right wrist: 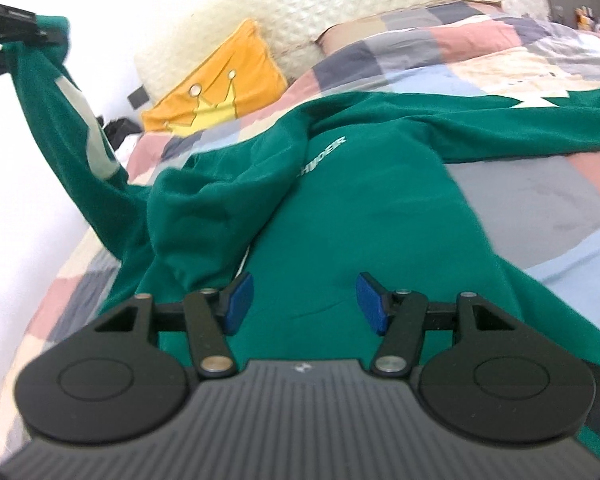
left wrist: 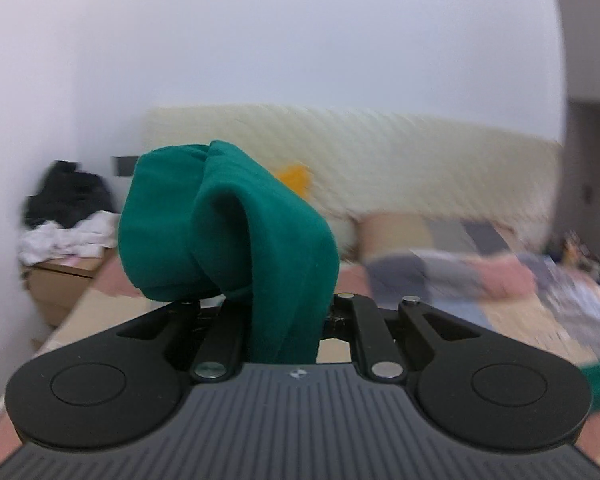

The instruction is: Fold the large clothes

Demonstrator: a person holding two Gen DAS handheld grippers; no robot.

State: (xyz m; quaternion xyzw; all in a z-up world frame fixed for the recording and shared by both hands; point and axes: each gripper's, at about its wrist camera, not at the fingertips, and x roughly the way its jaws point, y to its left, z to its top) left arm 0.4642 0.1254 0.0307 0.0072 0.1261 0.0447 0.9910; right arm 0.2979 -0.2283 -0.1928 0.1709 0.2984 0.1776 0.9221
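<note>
Our left tool [right wrist: 40,34] was clamped on a sleeve of the large green cotton sweatshirt [right wrist: 340,208], lifted above the patchwork-quilted bed [right wrist: 540,208]. Our right tool [right wrist: 303,304] hovered over its body, pads apart.

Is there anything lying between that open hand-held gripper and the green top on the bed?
Nothing visible. The right hand-held gripper hangs open directly over the green sweatshirt, with only fabric showing between its blue pads. The left hand-held gripper already holds a lifted sleeve off to the side.
</note>
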